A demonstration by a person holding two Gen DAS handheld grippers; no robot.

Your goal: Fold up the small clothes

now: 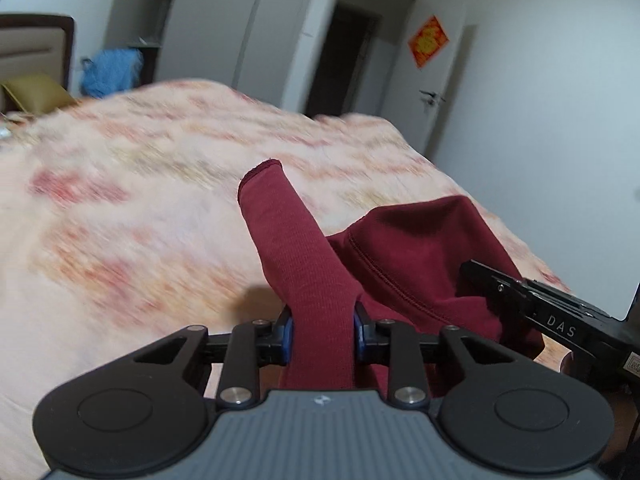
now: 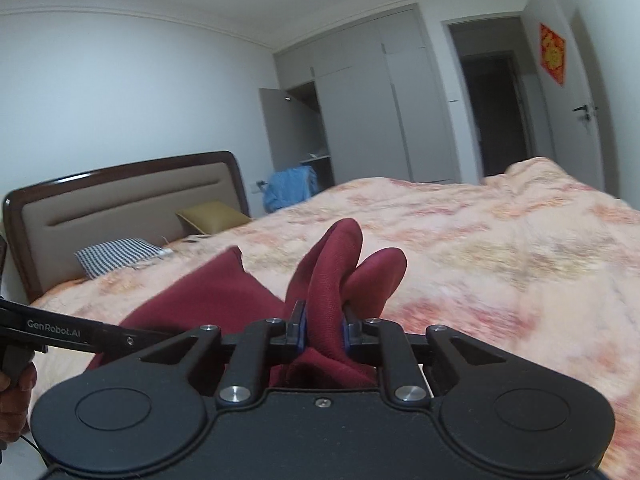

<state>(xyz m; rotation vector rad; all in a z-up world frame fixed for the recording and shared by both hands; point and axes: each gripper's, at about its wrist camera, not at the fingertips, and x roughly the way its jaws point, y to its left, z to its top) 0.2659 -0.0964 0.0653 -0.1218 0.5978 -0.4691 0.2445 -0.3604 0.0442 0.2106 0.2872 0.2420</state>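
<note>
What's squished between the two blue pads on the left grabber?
Dark red garment cloth: a ribbed band sticks up between the left gripper's blue pads, plain in the left wrist view.

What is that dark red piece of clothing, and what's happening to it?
The dark red garment looks like a soft ribbed knit with a stitched seam. One narrow part with a hemmed end, perhaps a sleeve, sticks up from the left tongs, which pinch it. The right tongs pinch another bunched fold. The rest droops toward the pink patterned blanket; what kind of garment it is, I cannot tell.
</note>
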